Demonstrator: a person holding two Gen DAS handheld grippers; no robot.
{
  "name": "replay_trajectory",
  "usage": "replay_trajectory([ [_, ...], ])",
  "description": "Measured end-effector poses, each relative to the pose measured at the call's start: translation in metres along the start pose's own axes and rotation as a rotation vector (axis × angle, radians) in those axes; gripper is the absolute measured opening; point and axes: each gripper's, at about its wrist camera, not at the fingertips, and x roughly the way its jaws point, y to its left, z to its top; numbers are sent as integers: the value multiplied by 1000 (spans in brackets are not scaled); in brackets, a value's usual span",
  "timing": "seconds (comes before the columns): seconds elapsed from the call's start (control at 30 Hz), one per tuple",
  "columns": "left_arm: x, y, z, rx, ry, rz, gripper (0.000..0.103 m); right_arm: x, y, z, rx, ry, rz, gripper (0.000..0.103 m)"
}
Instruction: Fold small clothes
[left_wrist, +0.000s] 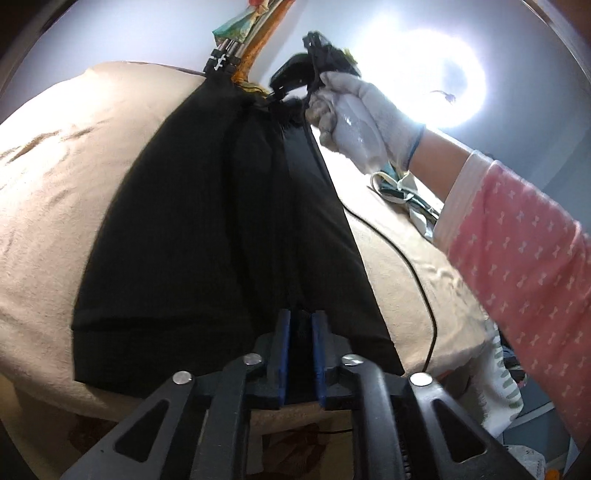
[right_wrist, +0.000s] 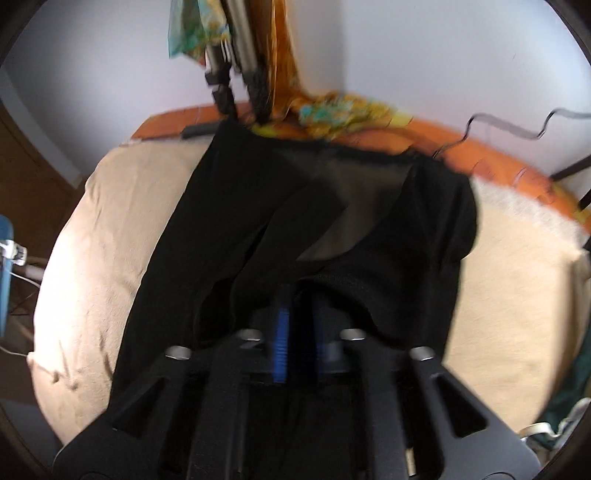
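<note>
A black garment (left_wrist: 221, 221) lies lengthwise on a beige blanket (left_wrist: 55, 184). In the left wrist view my left gripper (left_wrist: 301, 325) sits at the garment's near edge. Its blue pads (left_wrist: 283, 343) stand a little apart, with the black hem in the gap and not pinched. At the far end a gloved hand (left_wrist: 354, 110) holds my right gripper (left_wrist: 291, 79) over the garment's top. In the right wrist view the black garment (right_wrist: 332, 221) is bunched and draped over my right gripper (right_wrist: 301, 314). Those blue pads (right_wrist: 281, 347) are parted, and their tips are hidden under the fabric.
A thin black cable (left_wrist: 406, 258) runs across the blanket right of the garment. Other small clothes (left_wrist: 402, 192) lie under the pink sleeve (left_wrist: 517, 240). Metal poles (left_wrist: 225, 55) and a colourful cloth (right_wrist: 347, 110) stand at the far edge, by an orange border (right_wrist: 491, 155).
</note>
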Motion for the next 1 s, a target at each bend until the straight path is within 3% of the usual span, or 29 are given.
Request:
replay_trajectory([
  [0.03, -5, -1, 3, 5, -10, 5, 27, -3, -4, -1, 16, -2, 28, 46],
  [0.17, -32, -4, 15, 53, -49, 11, 32, -33, -27, -3, 113, -55, 191, 47],
  [0.2, -39, -4, 19, 68, -63, 14, 33, -48, -41, -7, 161, -82, 265, 47],
  [0.27, -51, 0, 28, 99, -88, 36, 34, -69, -59, -11, 206, -142, 325, 47],
  [0.37, -63, 6, 48, 124, -116, 70, 34, -87, -88, -14, 262, -202, 249, 47],
  [0.47, -68, 22, 68, 140, -144, 114, 34, -76, -109, -14, 300, -176, 163, 47],
  [0.67, -69, 51, 86, 109, -193, 147, 33, -37, -107, -5, 281, -127, 126, 46],
  [0.73, -66, 60, 84, 82, -181, 139, 33, -26, -97, -1, 241, -104, 103, 38],
  [0.8, -63, 64, 86, 73, -170, 140, 33, -16, -86, 0, 197, -69, 55, 21],
  [0.83, -62, 64, 87, 74, -169, 143, 32, -9, -81, 0, 175, -47, 24, 7],
  [1.0, -71, 67, 93, 78, -192, 155, 32, -12, -60, 7, 88, -38, -29, 3],
])
